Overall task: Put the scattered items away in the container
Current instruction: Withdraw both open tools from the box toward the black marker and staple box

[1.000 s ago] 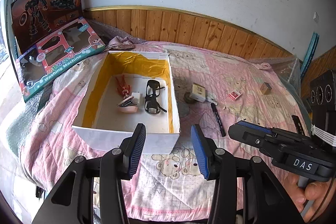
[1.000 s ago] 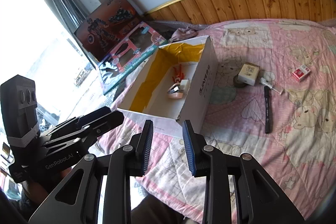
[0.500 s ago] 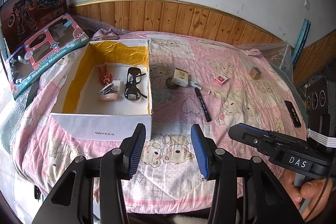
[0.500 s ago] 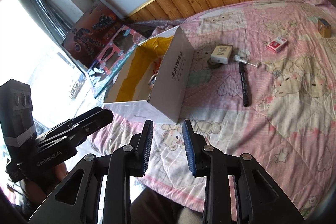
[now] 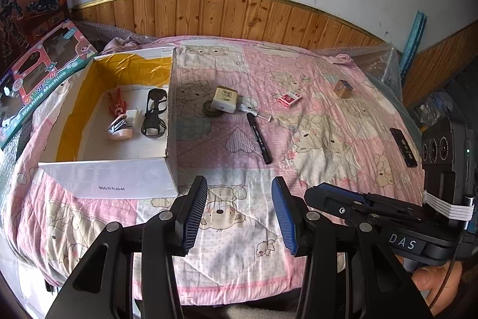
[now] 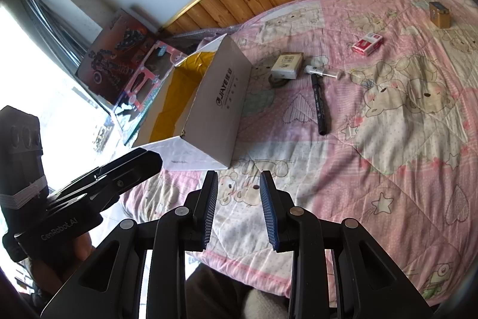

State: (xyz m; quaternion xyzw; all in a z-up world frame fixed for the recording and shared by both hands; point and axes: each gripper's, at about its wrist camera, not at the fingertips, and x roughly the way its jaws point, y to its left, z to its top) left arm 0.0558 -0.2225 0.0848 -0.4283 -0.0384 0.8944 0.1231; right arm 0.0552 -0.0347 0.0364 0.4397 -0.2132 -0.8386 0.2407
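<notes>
A white cardboard box (image 5: 110,178) (image 6: 221,97) with a yellow lining stands on the left of the pink quilt. Inside lie black glasses (image 5: 154,117), a red toy (image 5: 116,102) and a small pink item (image 5: 119,130). On the quilt to its right lie a black marker (image 5: 258,138) (image 6: 319,105), a white carton (image 5: 225,102) (image 6: 287,65), a red packet (image 5: 289,98) (image 6: 367,44), a brown cube (image 5: 343,88) (image 6: 439,14) and a flat black device (image 5: 403,147). My left gripper (image 5: 239,208) is open above the quilt's near edge. My right gripper (image 6: 239,205) is open too, empty.
Toy boxes (image 5: 38,79) (image 6: 119,59) lean against the wall left of the box. Wooden panelling (image 5: 239,17) runs behind the bed. Bubble wrap (image 5: 379,62) bulges at the far right corner. A person's hand (image 5: 436,283) holds the right gripper's handle.
Both cameras have swung right, so the box has slid left in each view and more of the scattered items on the quilt show. Both grippers stay open and empty.
</notes>
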